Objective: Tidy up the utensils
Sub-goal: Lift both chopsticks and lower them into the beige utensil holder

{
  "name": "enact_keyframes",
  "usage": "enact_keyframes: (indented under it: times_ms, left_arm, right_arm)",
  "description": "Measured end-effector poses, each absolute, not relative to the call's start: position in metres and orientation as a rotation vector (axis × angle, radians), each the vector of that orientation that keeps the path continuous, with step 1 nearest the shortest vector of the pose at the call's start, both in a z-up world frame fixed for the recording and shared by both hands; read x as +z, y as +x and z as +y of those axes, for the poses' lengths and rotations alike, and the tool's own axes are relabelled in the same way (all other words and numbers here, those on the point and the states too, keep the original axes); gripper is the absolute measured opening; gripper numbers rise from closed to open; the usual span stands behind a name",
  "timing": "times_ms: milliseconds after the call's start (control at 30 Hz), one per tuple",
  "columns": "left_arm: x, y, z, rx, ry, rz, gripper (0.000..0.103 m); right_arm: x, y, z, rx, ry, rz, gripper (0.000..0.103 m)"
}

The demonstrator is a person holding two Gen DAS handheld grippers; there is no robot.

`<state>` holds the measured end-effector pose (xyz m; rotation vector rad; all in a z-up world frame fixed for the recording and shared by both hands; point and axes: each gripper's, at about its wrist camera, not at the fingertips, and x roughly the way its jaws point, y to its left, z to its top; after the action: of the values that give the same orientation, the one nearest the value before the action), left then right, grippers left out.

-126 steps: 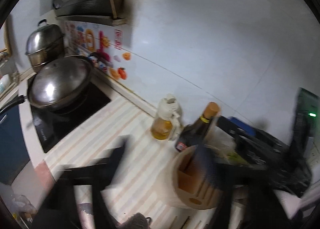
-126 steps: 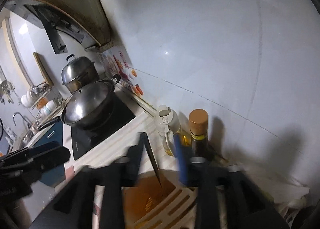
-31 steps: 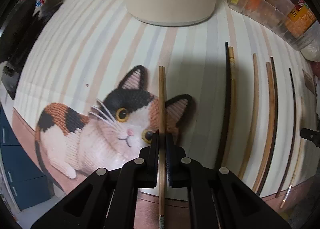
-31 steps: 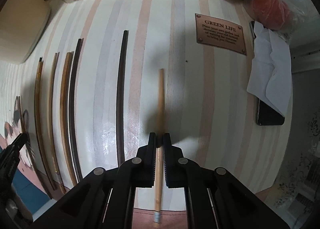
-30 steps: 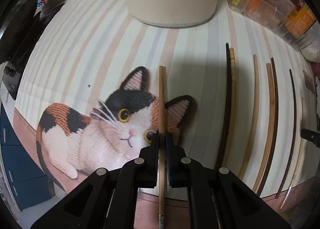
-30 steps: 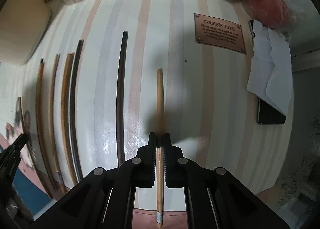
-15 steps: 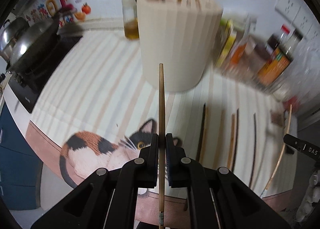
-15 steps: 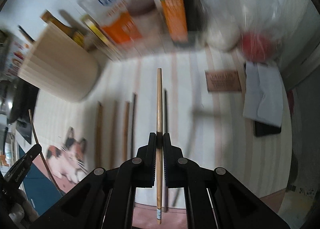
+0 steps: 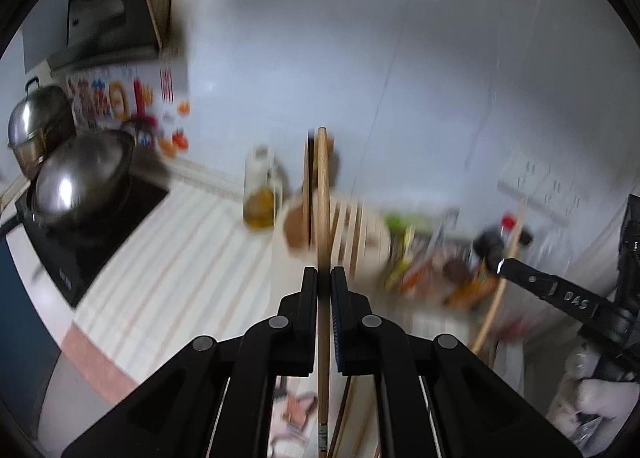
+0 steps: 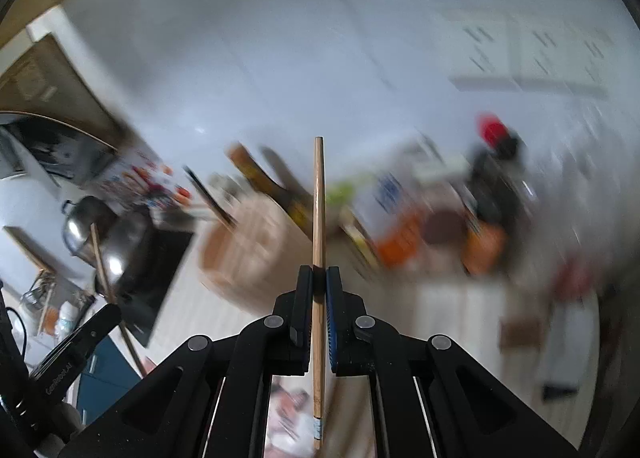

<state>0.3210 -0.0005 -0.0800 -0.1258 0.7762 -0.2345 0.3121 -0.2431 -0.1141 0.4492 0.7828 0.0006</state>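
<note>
1. The holder (image 9: 336,226) is the big pale wooden tub on the counter (image 9: 188,258), next to the oil bottle (image 9: 260,194). There is one holder, with slots on top and one dark stick already standing in it.
2. There are two grippers, one in each hand. The left gripper (image 9: 324,282) has its fingers pinched tight on one chopstick (image 9: 322,194). The right gripper (image 10: 319,282) is pinched tight on the other chopstick (image 10: 318,198).
3. So two chopsticks are held, one each, both up in the air above the counter. The holder is in front of them and lower down.
4. I think the job now is to carry both sticks over to the holder and drop them in.
5. To do it well, tip each stick so it points down. Line its end up over an open slot. Go slowly near the top, because the sticks are thin and could slip or bump the rim.
6. Keep the two sticks apart so they do not cross. Let go only when the end is inside.
</note>
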Motion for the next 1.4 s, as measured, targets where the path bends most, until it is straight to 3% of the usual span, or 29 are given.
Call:
enact_keyframes:
  times_ms: [300,767,1400]
  left_arm:
    - [-0.039,0.411,0.018,-0.176,-0.238,0.667,0.004]
    - [-0.095,0.499,0.027,-0.107,-0.409,0.669,0.004]
    - [-0.134,0.490,0.012,-0.160,-0.379,0.734,0.005]
  right_arm:
    - [-0.056,0.424,-0.192,0.095,0.394,0.654,0.006]
    - [-0.088,0.557,-0.159,0.169,0.349,0.675,0.006]
    - [-0.106,0.553,-0.142,0.299,0.215,0.699,0.006]
